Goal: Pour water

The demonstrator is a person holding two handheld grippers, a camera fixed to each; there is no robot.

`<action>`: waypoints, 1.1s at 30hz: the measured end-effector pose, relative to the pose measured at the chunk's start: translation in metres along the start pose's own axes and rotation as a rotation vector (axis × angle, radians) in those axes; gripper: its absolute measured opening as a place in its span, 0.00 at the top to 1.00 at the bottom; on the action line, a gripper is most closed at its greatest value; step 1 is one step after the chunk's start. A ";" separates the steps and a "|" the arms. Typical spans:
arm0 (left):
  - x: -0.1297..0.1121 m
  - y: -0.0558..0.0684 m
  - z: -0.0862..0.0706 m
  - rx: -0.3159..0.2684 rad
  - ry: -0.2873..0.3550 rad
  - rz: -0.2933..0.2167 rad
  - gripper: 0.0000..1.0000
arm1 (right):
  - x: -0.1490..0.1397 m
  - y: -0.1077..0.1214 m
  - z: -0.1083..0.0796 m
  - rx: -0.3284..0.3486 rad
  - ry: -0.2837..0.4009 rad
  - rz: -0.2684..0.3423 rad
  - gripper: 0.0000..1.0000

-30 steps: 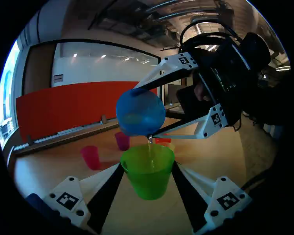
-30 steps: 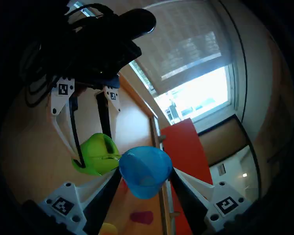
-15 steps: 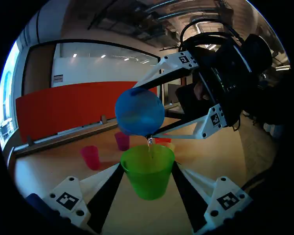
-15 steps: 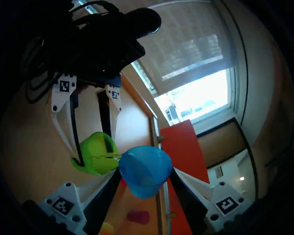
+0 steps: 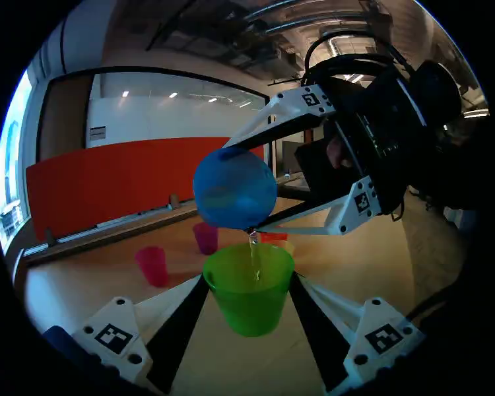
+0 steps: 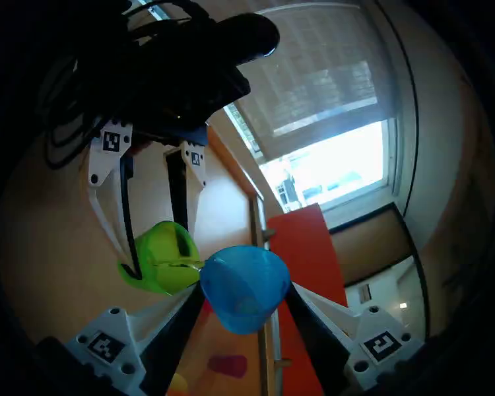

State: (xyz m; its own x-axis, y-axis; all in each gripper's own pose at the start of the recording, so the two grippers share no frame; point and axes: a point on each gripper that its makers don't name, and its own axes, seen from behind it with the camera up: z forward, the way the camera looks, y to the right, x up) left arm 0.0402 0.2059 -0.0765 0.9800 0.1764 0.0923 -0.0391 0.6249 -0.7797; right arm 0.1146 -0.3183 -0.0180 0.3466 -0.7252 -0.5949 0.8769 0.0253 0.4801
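In the left gripper view my left gripper (image 5: 249,300) is shut on an upright green cup (image 5: 249,290). Just above it the blue cup (image 5: 235,189) lies tipped over in my right gripper (image 5: 247,188), and a thin stream of water (image 5: 253,252) falls from its rim into the green cup. In the right gripper view my right gripper (image 6: 243,307) is shut on the blue cup (image 6: 244,286), whose rim touches the edge of the green cup (image 6: 159,257). The left gripper (image 6: 156,261) grips that green cup from above in the picture.
On the wooden table (image 5: 360,257) behind the green cup stand a pink cup (image 5: 152,265), a purple cup (image 5: 206,237), a red cup (image 5: 274,235) and a yellow one (image 5: 284,245). A red wall panel (image 5: 115,178) runs along the table's far edge. A bright window (image 6: 327,165) is seen beyond the cups.
The blue cup has tipped slightly further over the green cup while the stream keeps running. The left gripper and green cup have stayed in place.
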 end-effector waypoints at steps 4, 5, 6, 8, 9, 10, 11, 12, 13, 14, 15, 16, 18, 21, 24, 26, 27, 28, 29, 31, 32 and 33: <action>0.000 0.000 0.000 -0.001 -0.001 0.001 0.14 | 0.000 0.000 0.000 -0.004 -0.003 -0.008 0.10; 0.000 0.000 0.000 0.000 -0.001 0.001 0.14 | 0.000 0.000 0.000 -0.004 -0.004 -0.011 0.10; 0.000 0.000 0.000 0.000 -0.002 0.002 0.14 | 0.000 0.000 0.000 -0.005 -0.005 -0.012 0.10; -0.001 0.000 0.000 0.000 -0.002 0.003 0.14 | 0.000 0.000 0.000 -0.006 -0.005 -0.017 0.10; -0.001 0.000 0.000 0.001 -0.002 0.003 0.14 | 0.000 0.000 0.000 -0.007 -0.006 -0.019 0.10; -0.001 0.000 0.000 0.001 -0.002 0.003 0.14 | 0.000 0.000 0.000 -0.007 -0.006 -0.022 0.10; -0.001 0.000 0.000 0.001 -0.002 0.002 0.14 | 0.001 -0.001 0.000 -0.006 -0.006 -0.024 0.10; -0.001 0.001 0.000 0.001 -0.003 0.002 0.14 | 0.001 -0.001 0.000 -0.006 -0.006 -0.026 0.10; -0.001 0.001 0.000 0.001 -0.002 0.002 0.14 | 0.001 -0.001 0.000 -0.007 -0.006 -0.029 0.10; -0.001 0.001 0.000 0.001 -0.002 0.003 0.14 | 0.002 -0.001 0.000 -0.008 -0.007 -0.033 0.10; -0.001 0.001 0.000 0.001 -0.002 0.003 0.14 | 0.002 -0.001 0.000 -0.009 -0.007 -0.036 0.10; 0.000 0.001 0.000 0.001 -0.002 0.003 0.14 | 0.002 0.000 0.000 -0.010 -0.008 -0.039 0.10; 0.000 0.001 0.000 0.000 -0.002 0.003 0.14 | 0.003 0.000 0.000 -0.012 -0.009 -0.045 0.10; 0.000 0.002 0.001 -0.001 -0.002 0.004 0.14 | 0.003 0.000 0.000 -0.013 -0.010 -0.050 0.10; 0.000 0.002 0.001 -0.001 -0.002 0.005 0.14 | 0.003 0.000 0.000 -0.017 -0.011 -0.054 0.10; 0.000 0.002 0.001 -0.001 -0.003 0.005 0.14 | 0.003 0.001 0.000 -0.018 -0.013 -0.059 0.10; 0.000 0.002 0.001 -0.001 -0.003 0.006 0.14 | 0.003 0.001 0.000 -0.019 -0.013 -0.061 0.10; 0.000 0.002 0.001 -0.001 -0.002 0.006 0.14 | 0.003 0.001 -0.001 -0.020 -0.013 -0.064 0.10; 0.001 0.002 0.001 -0.001 -0.001 0.006 0.14 | 0.003 0.001 -0.001 -0.021 -0.014 -0.067 0.10; 0.001 0.002 0.001 -0.002 0.000 0.006 0.14 | 0.003 0.001 -0.001 -0.023 -0.014 -0.072 0.10; 0.001 0.002 0.002 -0.002 0.000 0.005 0.14 | 0.003 0.001 -0.001 -0.023 -0.014 -0.074 0.10; 0.001 0.002 0.002 -0.002 0.000 0.005 0.14 | 0.003 0.001 -0.001 -0.024 -0.015 -0.077 0.10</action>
State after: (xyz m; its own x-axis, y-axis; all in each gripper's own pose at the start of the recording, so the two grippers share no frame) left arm 0.0406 0.2087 -0.0769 0.9798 0.1797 0.0883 -0.0438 0.6226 -0.7813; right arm 0.1171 -0.3200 -0.0203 0.2731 -0.7356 -0.6199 0.9085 -0.0146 0.4176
